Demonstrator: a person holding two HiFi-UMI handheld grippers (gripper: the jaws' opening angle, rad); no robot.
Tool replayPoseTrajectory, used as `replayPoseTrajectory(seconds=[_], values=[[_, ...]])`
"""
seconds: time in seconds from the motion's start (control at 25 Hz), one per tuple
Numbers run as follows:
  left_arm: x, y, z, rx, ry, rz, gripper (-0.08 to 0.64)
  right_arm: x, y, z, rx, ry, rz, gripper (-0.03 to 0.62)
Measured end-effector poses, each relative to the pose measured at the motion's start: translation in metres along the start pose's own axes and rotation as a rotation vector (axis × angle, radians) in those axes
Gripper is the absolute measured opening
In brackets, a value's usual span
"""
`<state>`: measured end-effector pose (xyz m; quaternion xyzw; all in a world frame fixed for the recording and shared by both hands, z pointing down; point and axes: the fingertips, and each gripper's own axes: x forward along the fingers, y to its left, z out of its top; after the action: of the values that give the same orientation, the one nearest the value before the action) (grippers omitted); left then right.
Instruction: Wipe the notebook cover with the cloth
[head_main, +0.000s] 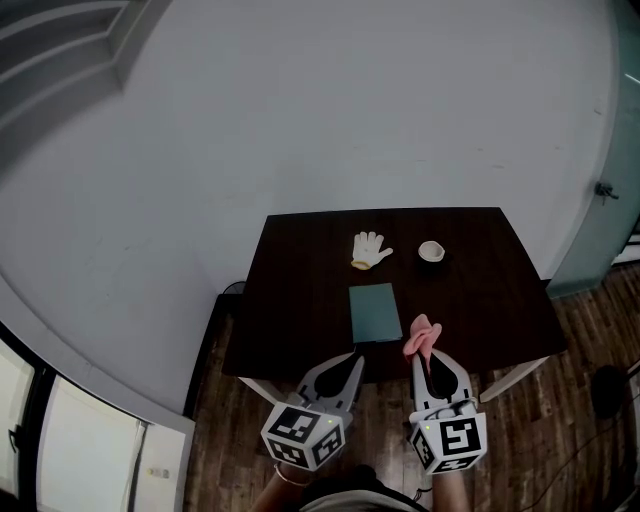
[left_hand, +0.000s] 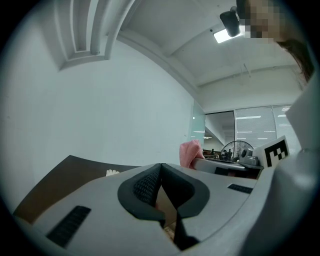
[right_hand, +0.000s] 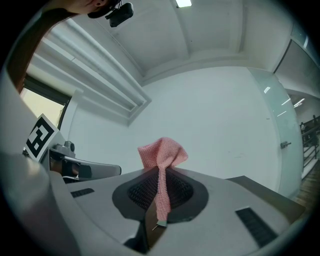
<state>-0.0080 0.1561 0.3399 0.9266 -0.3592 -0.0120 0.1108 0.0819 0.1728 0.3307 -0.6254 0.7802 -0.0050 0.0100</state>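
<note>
A teal notebook (head_main: 374, 311) lies flat near the middle of the dark table (head_main: 300, 300). My right gripper (head_main: 431, 357) is shut on a pink cloth (head_main: 421, 336), held at the table's near edge just right of the notebook. In the right gripper view the pink cloth (right_hand: 161, 160) sticks up from between the closed jaws. My left gripper (head_main: 352, 362) is shut with nothing in it, just below the notebook's near edge. In the left gripper view the pink cloth (left_hand: 190, 153) shows beyond the closed jaws.
A white work glove (head_main: 368, 250) lies at the back of the table, with a small round tape roll (head_main: 431, 251) to its right. The table stands against a pale wall. Wooden floor (head_main: 590, 340) surrounds it.
</note>
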Motion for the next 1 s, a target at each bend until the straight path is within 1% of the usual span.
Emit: replayPoseTrajectory(seconds=[0.48,0.64,1.0], values=[[0.020,0.014,-0.004,-0.009,0.014,0.024,0.018,0.026,-0.010,-0.010,0.021,0.015,0.029,0.037],[0.033,0.026,-0.002,-0.013,0.010,0.025,0.018,0.042,-0.015,-0.013,0.020,0.021,0.038,0.038],[0.071,0.059,0.002,-0.017,0.022,0.003,0.018,0.091,-0.028,-0.017,0.019,0.036,0.022,0.040]])
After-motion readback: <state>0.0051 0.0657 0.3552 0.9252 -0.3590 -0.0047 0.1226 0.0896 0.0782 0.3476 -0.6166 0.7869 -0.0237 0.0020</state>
